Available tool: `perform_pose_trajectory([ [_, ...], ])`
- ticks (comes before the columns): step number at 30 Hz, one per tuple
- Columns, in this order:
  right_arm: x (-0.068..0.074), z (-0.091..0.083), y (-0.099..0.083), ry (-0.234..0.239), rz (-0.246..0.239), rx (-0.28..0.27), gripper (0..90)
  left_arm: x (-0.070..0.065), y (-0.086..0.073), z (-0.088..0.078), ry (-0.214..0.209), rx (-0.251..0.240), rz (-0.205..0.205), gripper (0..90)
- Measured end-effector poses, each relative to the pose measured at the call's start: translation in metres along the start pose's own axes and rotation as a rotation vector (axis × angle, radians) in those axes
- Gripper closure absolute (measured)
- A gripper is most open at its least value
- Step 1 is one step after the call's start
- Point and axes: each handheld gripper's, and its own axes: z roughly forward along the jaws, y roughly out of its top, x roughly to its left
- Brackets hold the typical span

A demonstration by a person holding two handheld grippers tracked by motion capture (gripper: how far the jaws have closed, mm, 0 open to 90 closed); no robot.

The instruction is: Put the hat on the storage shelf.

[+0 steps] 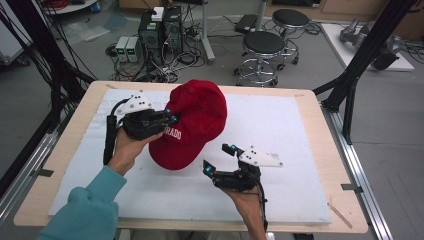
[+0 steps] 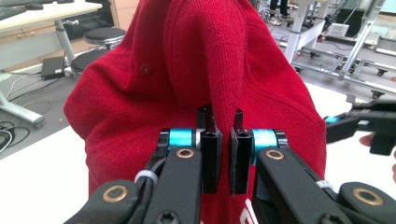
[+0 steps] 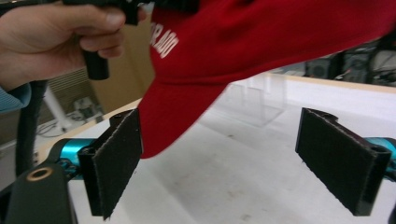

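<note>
Over table (image 1: 310, 125): one red cap (image 1: 192, 125), two grippers, left gripper (image 1: 170, 119) pinching.

We are seeing a red cap (image 1: 192, 122) in matt ribbed knit cloth | right gripper (image 3: 243, 163) pads (image 3: 116, 158) looking rough, felt-like black | table (image 1: 320, 130) showing pale wood edge | white sheet (image 1: 280, 135) lying matt.
</note>
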Motion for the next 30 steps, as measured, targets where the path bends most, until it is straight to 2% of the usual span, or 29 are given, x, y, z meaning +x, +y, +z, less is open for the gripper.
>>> perform_pose_trajectory([
  [4, 0.006, 0.014, 0.000, 0.030, 0.004, 0.016, 17.7, -0.004, 0.005, -0.001, -0.004, -0.016, 0.003, 86.0],
  [7, 0.008, 0.020, -0.001, 0.051, 0.031, 0.015, 21.6, -0.007, 0.006, -0.001, -0.010, -0.024, 0.006, 86.0],
  [12, 0.009, 0.026, -0.003, 0.090, 0.049, 0.000, 29.7, -0.011, 0.007, -0.001, -0.019, -0.021, 0.021, 86.0],
  [14, 0.008, 0.027, -0.004, 0.126, 0.076, -0.018, 33.2, -0.012, 0.007, -0.002, -0.024, -0.025, 0.024, 86.0],
  [18, 0.007, 0.029, -0.004, 0.165, 0.098, -0.028, 38.7, -0.013, 0.008, -0.002, -0.028, -0.040, 0.022, 86.0],
  [26, 0.009, 0.028, -0.004, 0.192, 0.077, -0.053, 61.7, -0.013, 0.004, -0.001, -0.027, -0.031, 0.024, 86.0],
  [27, 0.009, 0.028, -0.004, 0.196, 0.089, -0.054, 63.8, -0.013, 0.003, -0.001, -0.027, -0.029, 0.024, 86.0],
  [30, 0.008, 0.027, -0.003, 0.244, 0.122, -0.061, 72.3, -0.012, 0.001, -0.001, -0.034, -0.030, 0.028, 86.0],
])
